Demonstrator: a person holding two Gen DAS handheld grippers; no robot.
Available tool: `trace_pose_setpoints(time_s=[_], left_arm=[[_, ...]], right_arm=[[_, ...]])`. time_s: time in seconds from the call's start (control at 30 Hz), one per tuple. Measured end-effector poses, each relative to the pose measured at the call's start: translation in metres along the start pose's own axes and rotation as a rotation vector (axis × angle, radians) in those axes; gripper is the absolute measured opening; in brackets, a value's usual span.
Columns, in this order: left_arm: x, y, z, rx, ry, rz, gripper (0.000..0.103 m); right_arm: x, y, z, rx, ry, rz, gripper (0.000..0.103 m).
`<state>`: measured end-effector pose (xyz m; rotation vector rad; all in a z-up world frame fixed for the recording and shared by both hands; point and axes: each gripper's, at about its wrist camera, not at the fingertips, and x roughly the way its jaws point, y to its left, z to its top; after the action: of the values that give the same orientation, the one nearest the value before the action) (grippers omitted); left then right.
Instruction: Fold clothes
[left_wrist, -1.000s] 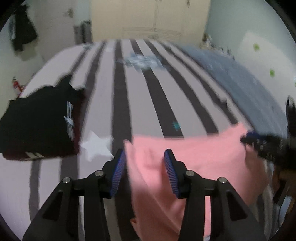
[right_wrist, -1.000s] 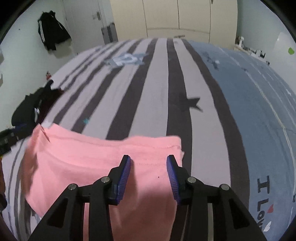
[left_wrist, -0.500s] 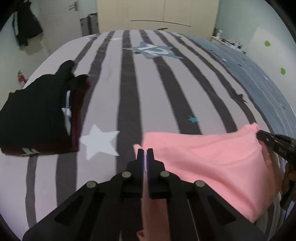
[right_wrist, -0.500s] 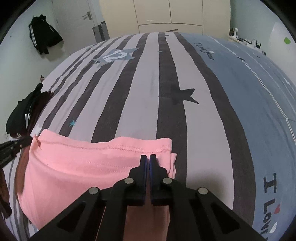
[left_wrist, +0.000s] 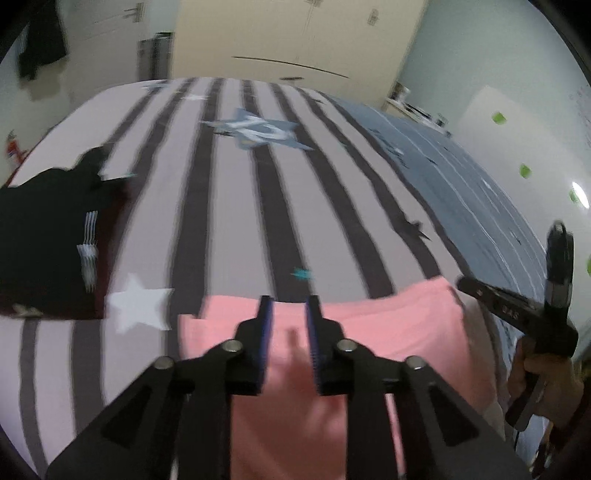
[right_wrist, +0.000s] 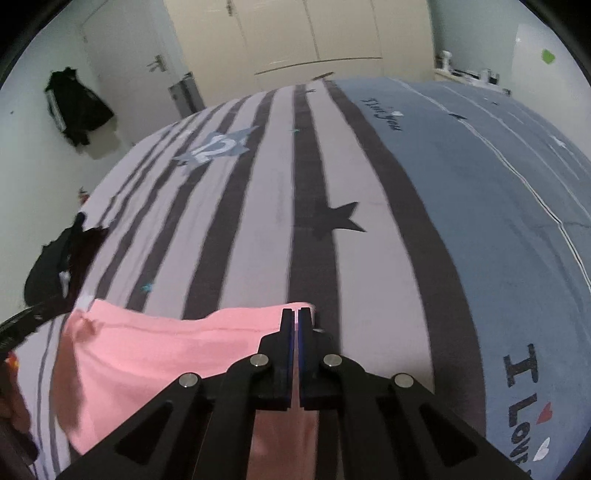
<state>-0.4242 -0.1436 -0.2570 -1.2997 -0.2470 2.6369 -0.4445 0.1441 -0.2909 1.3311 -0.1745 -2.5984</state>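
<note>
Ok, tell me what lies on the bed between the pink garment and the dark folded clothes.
Only bare striped bedspread with a printed white star separates the pink garment from the dark folded clothes, clearest in the left wrist view.

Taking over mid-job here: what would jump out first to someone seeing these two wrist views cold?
The pink garment stands out, spread across the near edge of the striped bedspread. The right gripper is shut on its far hem near the corner, while the left gripper is opening over the cloth. A dark folded pile lies further left.

A garment (left_wrist: 388, 325) lies on the bed (left_wrist: 229, 206); folded clothes (left_wrist: 48, 236) lie to its left.
</note>
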Motion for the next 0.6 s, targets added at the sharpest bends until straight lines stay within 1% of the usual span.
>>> trace_pose_setpoints(time_s=[0.07, 0.1, 0.13, 0.2, 0.23, 0.33, 0.57, 0.6], left_arm=[[0.007, -0.016, -0.002, 0.027, 0.034, -0.017, 0.028], [0.010, -0.022, -0.003, 0.037, 0.053, -0.023, 0.030], [0.015, -0.026, -0.003, 0.046, 0.072, -0.022, 0.030], [0.024, -0.030, -0.008, 0.061, 0.107, -0.014, 0.030], [0.025, -0.031, -0.012, 0.068, 0.117, -0.003, 0.030], [0.023, -0.030, -0.026, 0.078, 0.125, 0.033, 0.031], [0.028, -0.032, -0.040, 0.111, 0.100, 0.065, 0.031], [0.029, -0.033, -0.040, 0.111, 0.095, 0.064, 0.026]], right_arm=[[-0.001, 0.007, -0.002, -0.022, 0.007, 0.018, 0.004], [0.000, 0.010, -0.004, -0.032, 0.013, 0.023, 0.008], [0.003, 0.011, -0.007, -0.038, 0.023, 0.020, 0.013], [0.006, 0.012, -0.012, -0.038, 0.038, 0.016, 0.018], [0.006, 0.012, -0.016, -0.036, 0.044, 0.013, 0.018], [0.005, 0.008, -0.024, -0.037, 0.045, 0.011, 0.018], [0.008, 0.005, -0.027, -0.036, 0.051, 0.022, 0.018], [0.008, 0.005, -0.027, -0.035, 0.051, 0.023, 0.018]])
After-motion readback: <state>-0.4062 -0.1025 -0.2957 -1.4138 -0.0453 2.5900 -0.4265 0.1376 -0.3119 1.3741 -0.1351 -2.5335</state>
